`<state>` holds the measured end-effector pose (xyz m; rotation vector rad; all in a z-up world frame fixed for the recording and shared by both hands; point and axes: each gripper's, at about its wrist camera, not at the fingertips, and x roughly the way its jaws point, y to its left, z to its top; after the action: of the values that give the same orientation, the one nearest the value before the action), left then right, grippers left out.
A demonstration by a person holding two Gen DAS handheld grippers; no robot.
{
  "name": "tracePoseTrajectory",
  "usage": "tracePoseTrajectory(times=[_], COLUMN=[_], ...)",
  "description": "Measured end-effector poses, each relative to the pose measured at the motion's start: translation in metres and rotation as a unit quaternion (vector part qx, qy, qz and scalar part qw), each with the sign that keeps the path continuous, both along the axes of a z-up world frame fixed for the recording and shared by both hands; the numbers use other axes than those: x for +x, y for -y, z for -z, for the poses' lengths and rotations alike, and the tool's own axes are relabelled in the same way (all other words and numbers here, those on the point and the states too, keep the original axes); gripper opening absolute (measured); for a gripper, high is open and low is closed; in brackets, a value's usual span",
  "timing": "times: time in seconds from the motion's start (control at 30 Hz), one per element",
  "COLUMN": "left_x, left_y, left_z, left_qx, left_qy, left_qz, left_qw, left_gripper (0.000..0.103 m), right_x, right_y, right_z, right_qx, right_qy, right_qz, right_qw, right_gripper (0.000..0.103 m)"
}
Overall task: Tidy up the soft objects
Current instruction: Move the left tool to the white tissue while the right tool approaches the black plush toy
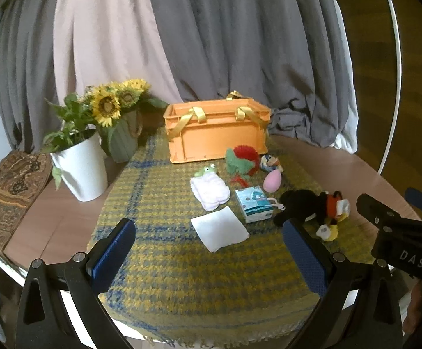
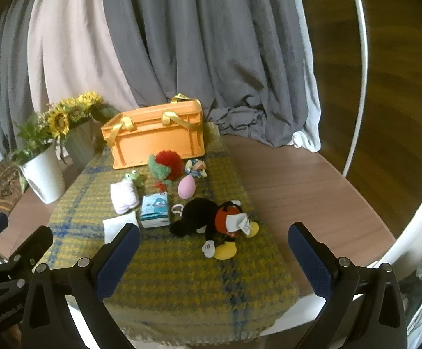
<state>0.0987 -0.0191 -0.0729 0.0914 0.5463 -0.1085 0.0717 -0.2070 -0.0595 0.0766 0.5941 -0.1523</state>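
Observation:
An orange crate [image 1: 216, 133] [image 2: 155, 136] with yellow handles stands at the back of a yellow-blue woven mat [image 1: 167, 256] [image 2: 182, 261]. In front of it lie a red-green plush [image 1: 241, 161] [image 2: 164, 165], a frog toy [image 1: 208, 170], a folded pink towel [image 1: 209, 192] [image 2: 123, 197], a pink egg [image 1: 272, 181] [image 2: 186, 189], a patterned ball [image 1: 270, 163], a tissue pack [image 1: 254, 203] [image 2: 154, 209], a white cloth [image 1: 219, 228] and a black mouse plush [image 1: 313, 209] [image 2: 211, 221]. My left gripper [image 1: 208, 250] and right gripper [image 2: 214, 256] are open, empty, near the mat's front.
A white pot with a plant [image 1: 80, 168] and a sunflower vase [image 1: 123, 136] stand at the left. Grey and pink curtains hang behind. A patterned cushion [image 1: 4, 192] is far left. The round wooden table [image 2: 298, 189] extends to the right.

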Motion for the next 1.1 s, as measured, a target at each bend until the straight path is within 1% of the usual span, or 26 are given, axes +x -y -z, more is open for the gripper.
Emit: tracePoseTrajectory(times=[0.3,0.47,0.53,0.67,0.8,0.93,1.0,1.07,1.1], left_x=[0.052,0.079,0.089,0.103,0.111,0.119,0.125,0.129,0.132], left_y=[0.007,0.012,0.015,0.019,0.021,0.025,0.026,0.025,0.026], left_z=[0.033,0.055,0.064,0.079,0.092,0.103,0.109,0.113,0.115], left_qx=[0.006,-0.002,0.001,0.004,-0.004,0.007,0.006,0.004,0.004], left_qy=[-0.027,-0.059,-0.070,-0.086,-0.103,-0.115,-0.127,-0.134,-0.139], left_qz=[0.014,0.024,0.027,0.033,0.043,0.050,0.053,0.053,0.053], left_qw=[0.9995,0.9979,0.9972,0.9958,0.9937,0.9920,0.9905,0.9895,0.9889], left_gripper=[0.102,0.100,0.100,0.099,0.098,0.097,0.095,0.090,0.089], right_x=[0.044,0.067,0.074,0.088,0.097,0.105,0.108,0.112,0.113], right_y=[0.001,0.006,0.008,0.010,0.012,0.013,0.013,0.014,0.014], right_z=[0.031,0.051,0.058,0.074,0.089,0.099,0.103,0.106,0.107], right_qx=[-0.010,-0.007,-0.005,-0.003,0.003,-0.003,-0.005,-0.004,-0.004], right_qy=[-0.013,-0.029,-0.036,-0.050,-0.065,-0.076,-0.081,-0.085,-0.087], right_qz=[0.005,0.012,0.013,0.011,0.012,0.013,0.014,0.014,0.014], right_qw=[1.000,0.999,0.999,0.999,0.998,0.997,0.997,0.996,0.996], right_gripper=[0.103,0.103,0.103,0.103,0.103,0.103,0.103,0.103,0.102])
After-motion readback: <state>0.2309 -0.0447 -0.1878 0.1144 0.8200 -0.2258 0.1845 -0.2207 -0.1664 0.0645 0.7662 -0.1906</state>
